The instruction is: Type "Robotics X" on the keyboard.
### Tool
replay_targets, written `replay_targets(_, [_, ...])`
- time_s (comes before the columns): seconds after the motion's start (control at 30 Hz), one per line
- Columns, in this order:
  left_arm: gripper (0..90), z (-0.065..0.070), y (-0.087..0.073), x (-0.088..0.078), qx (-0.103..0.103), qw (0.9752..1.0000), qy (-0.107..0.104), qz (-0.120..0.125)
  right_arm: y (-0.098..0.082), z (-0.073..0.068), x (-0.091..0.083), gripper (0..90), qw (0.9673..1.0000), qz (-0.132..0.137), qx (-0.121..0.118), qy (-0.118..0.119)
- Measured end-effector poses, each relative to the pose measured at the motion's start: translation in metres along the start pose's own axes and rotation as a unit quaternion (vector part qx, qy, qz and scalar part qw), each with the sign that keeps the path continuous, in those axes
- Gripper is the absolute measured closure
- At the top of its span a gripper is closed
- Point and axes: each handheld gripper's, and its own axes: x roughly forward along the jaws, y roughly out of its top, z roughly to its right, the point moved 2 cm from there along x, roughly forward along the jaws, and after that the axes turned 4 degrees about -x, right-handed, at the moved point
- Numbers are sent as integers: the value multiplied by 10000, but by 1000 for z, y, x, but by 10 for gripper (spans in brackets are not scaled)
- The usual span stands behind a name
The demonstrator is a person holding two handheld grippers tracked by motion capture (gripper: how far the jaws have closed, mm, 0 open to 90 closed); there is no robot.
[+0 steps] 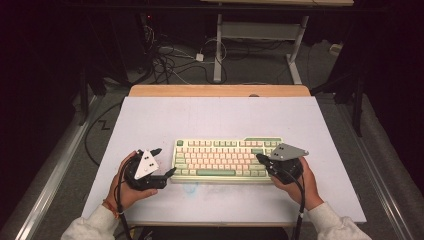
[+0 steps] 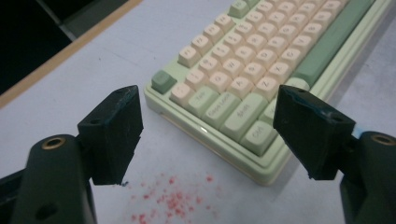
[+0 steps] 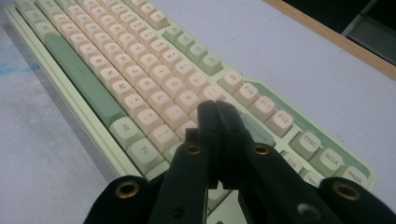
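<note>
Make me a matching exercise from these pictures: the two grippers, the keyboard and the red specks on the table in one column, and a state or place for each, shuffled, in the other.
Column one:
1. left gripper
2. right gripper
3. pale green keyboard with cream keys
4. patch of red specks

Column two:
A. jaws shut, tips over the keys
B. lying flat on the white table top
C. jaws wide open at the keyboard's corner
D. scattered on the table near the keyboard's corner

Pairs: 1-C, 2-A, 3-B, 4-D

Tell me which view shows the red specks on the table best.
The left gripper view: the red specks lie close up on the table, between the open left gripper and the keyboard corner. The high view shows only a faint smudge before the keyboard. The right gripper view looks along the keys instead.
</note>
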Motion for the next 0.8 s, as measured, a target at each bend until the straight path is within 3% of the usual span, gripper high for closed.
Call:
replay_targets(0.23, [213,-1,-20,-5,-47,9996,28,-286,14,-2,17,900,9999,-28,-50,106])
replay_targets(0.57, [209,-1,-33,-18,-230,9993,84,-271,30,-9,51,900,9993,-255,-150,249])
replay_targets(0.8, [209,1,-34,-15,-184,9992,71,-347,34,-13,65,900,9986,-349,-199,334])
